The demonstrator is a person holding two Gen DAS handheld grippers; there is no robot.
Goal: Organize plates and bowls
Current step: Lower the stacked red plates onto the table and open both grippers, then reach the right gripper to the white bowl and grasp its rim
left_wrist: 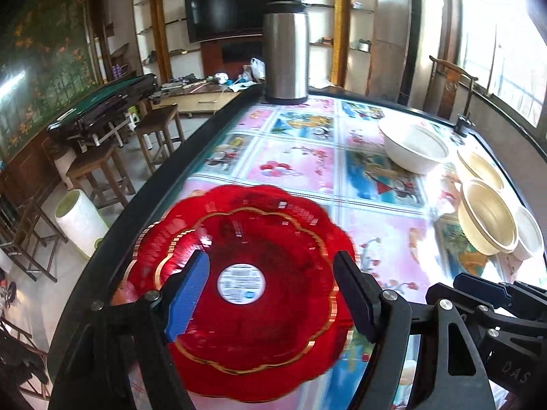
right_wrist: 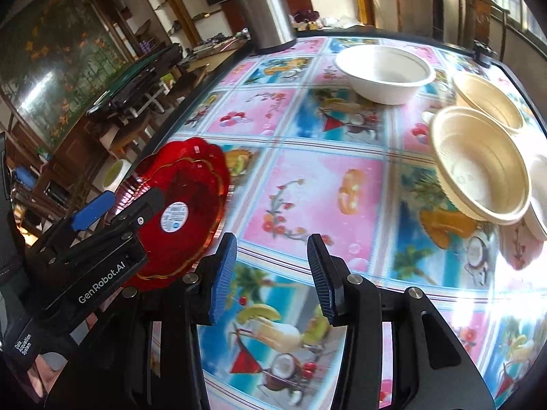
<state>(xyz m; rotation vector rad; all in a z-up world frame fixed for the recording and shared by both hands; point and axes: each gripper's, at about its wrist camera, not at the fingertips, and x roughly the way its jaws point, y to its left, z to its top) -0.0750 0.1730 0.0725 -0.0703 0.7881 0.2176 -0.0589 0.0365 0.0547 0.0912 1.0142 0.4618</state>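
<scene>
A scalloped red plate [left_wrist: 246, 294], gold-trimmed and stickered at centre, sits at the table's near-left edge, well apart from white and cream bowls [right_wrist: 478, 164] clustered far right.

I see a steel thermos [left_wrist: 285, 53] on the patterned tablecloth [left_wrist: 301, 167], with wooden stools [left_wrist: 159, 133] beside the table.

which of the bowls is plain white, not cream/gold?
The white bowl, the one farthest back on the table, toward the steel flask. The two ribbed bowls to its right are cream with a golden tint.
</scene>
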